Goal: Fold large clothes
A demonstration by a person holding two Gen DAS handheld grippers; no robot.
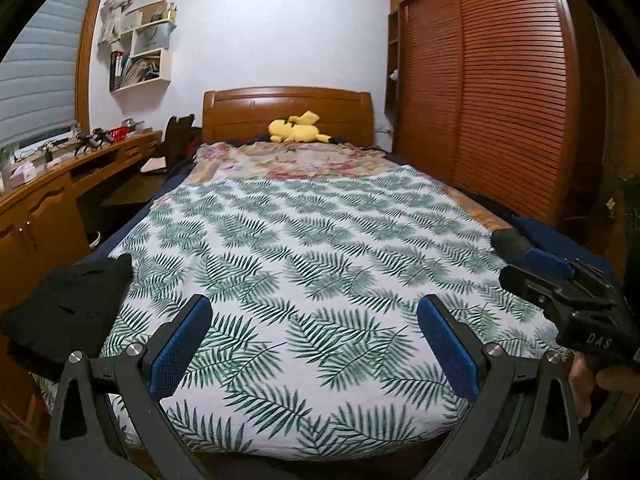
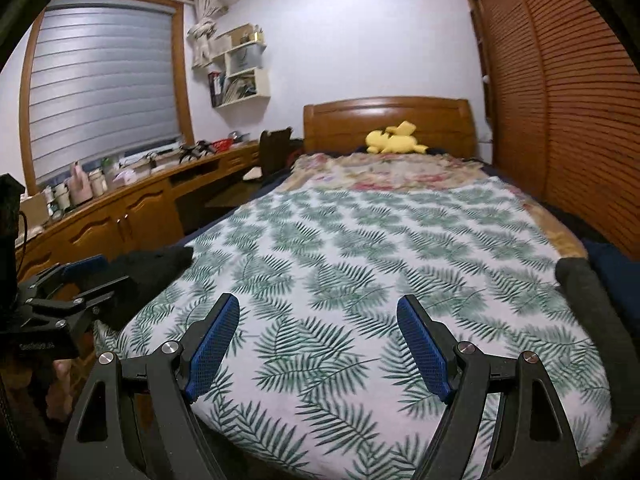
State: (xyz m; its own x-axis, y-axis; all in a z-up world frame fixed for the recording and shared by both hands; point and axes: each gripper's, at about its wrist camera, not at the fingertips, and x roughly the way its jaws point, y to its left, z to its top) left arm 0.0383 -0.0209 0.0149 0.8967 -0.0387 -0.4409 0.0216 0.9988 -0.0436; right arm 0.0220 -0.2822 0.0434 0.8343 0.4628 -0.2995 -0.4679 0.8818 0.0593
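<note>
Black folded garment [image 1: 68,312] overhangs the bed's [image 1: 304,280] near-left edge; both hand-held grippers [image 1: 316,344] [image 2: 320,344], wide and empty, could nudge it off.

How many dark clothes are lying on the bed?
2: a black folded garment at the bed's near left corner, and a dark grey rolled one at the near right edge. More may lie out of view.

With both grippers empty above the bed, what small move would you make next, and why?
Probably swing the left gripper toward the black garment at the bed's near left corner: both sets of jaws stand open and empty, and nothing lies spread on the leaf-print sheet yet.
</note>
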